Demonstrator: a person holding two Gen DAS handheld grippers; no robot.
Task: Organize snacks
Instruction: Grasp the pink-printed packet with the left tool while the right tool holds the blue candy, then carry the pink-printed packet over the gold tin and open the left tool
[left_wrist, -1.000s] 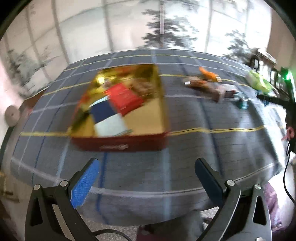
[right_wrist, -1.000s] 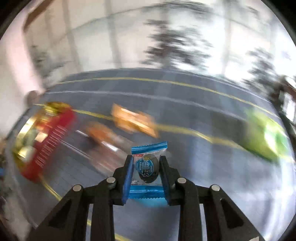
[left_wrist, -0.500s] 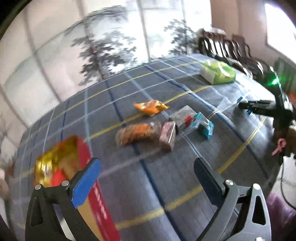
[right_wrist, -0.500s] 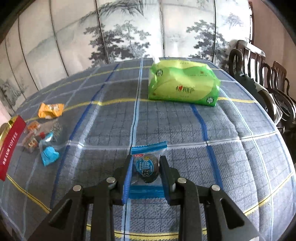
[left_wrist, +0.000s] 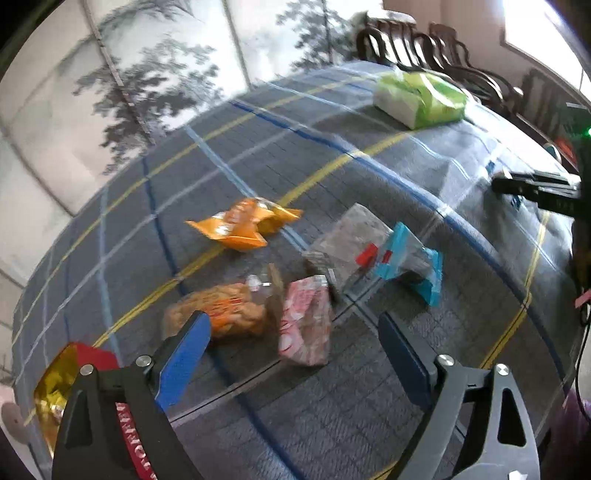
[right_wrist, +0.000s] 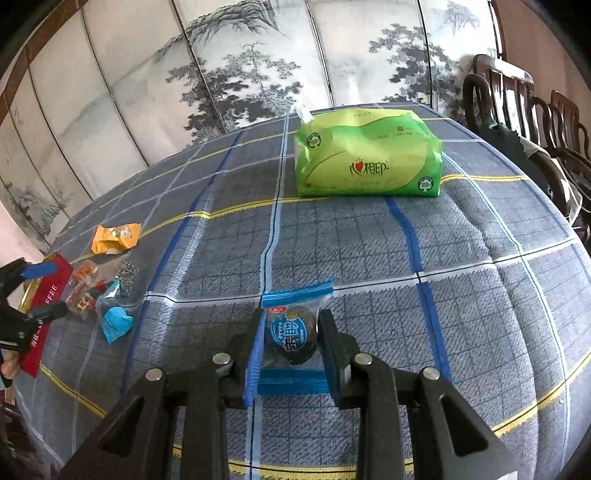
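- Snack packet (right_wrist: 291, 334), blue with a dark round sweet inside and white Chinese characters on a blue label, sits clamped in the right claw (right_wrist: 291, 347) above the plaid worktop (right_wrist: 461, 295).
- Left claw (left_wrist: 291, 354) hangs spread wide, holding nothing, over a pink wrapper (left_wrist: 304, 325).
- At 12 o'clock from the right claw lies a green tissue pack (right_wrist: 367, 164) printed "100%".
- At 9 o'clock: red tin (right_wrist: 44, 295) lettered "FFEE", just beside loose snacks.
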